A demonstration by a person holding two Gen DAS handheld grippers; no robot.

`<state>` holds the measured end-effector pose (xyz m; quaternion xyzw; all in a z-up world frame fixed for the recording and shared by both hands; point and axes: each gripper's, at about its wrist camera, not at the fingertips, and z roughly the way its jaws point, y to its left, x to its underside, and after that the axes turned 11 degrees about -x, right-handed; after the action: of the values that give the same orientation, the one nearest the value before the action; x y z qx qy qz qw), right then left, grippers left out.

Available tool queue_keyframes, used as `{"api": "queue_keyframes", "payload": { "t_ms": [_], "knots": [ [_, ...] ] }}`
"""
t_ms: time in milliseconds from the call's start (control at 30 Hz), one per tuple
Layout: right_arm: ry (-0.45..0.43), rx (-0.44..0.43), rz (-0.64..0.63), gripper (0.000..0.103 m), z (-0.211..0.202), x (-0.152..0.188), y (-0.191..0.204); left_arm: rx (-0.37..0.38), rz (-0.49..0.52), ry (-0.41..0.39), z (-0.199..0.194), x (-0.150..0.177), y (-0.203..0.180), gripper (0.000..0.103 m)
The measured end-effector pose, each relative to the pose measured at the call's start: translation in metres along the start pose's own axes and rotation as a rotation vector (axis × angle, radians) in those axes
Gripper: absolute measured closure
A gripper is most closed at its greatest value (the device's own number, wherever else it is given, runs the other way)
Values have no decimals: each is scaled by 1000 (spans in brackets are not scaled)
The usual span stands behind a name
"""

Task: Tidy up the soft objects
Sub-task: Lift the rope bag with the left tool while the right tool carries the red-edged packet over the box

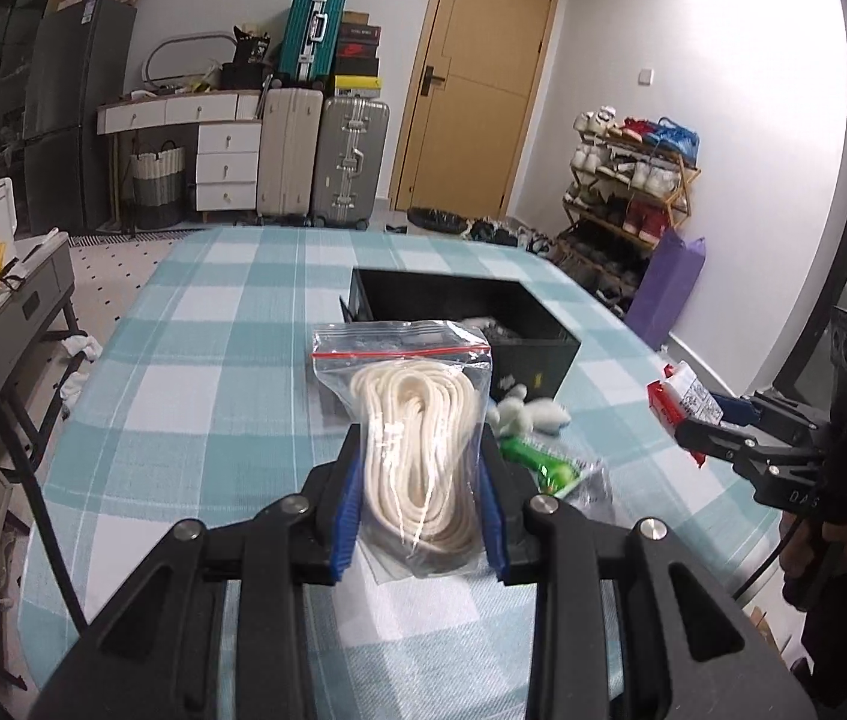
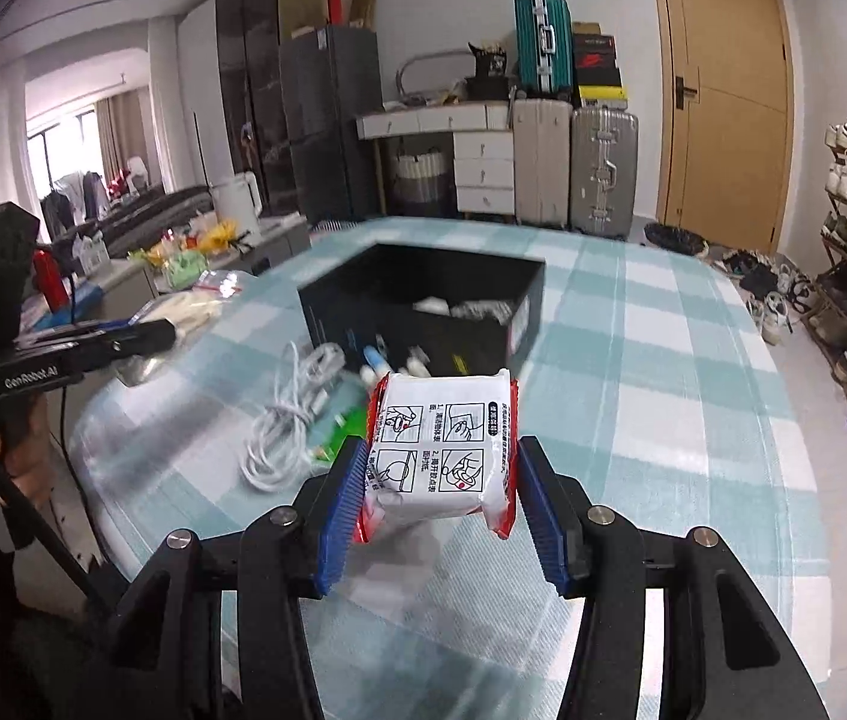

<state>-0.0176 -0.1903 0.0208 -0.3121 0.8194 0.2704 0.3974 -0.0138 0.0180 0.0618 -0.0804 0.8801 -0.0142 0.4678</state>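
While both hand-held tools hang above the checked table, the parts read from left to right as follows.

Left gripper [image 1: 420,504]: jaws drawn in on a clear zip bag of coiled white rope [image 1: 417,438]; the blue pads [image 1: 344,516] press its two sides, and the bag stands upright between them, clear of the cloth.

Table [image 1: 195,372]: covered in a teal and white checked cloth.

Black box [image 1: 537,324]: open-topped, at twelve o'clock from the left gripper, beyond the rope bag; pale items lie inside, too blurred to name.

Loose items: a white fluffy piece [image 1: 534,414] and a green packet [image 1: 549,468] on the cloth at about two o'clock from the left gripper, in front of the box; a white cable bundle [image 2: 285,426] at ten o'clock from the right gripper.

Right gripper [image 2: 438,480]: jaws closed on a red and white packet [image 2: 441,450] printed with instruction panels, held off the table; the box lies at twelve o'clock beyond it.

Hand [image 2: 21,450]: seen in the right wrist view at nine o'clock, gripping the left tool's handle.
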Motion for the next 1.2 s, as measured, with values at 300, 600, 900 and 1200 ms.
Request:
{"api": "queue_keyframes", "payload": {
  "t_ms": [300, 600, 900, 1200],
  "knots": [
    [-54, -31, -17, 52, 2, -30, 16, 14, 1, -48, -1, -22, -5, 71],
    [-133, -71, 43, 52, 5, -62, 13, 19, 4, -84, 8, -45, -9, 71],
    [-126, -75, 69, 52, 28, -85, 1, 22, -4, -90, 26, -66, -14, 71],
    [-116, -56, 70, 52, 51, -99, -13, 2, 3, -67, 52, -79, -23, 71]
  ]
}}
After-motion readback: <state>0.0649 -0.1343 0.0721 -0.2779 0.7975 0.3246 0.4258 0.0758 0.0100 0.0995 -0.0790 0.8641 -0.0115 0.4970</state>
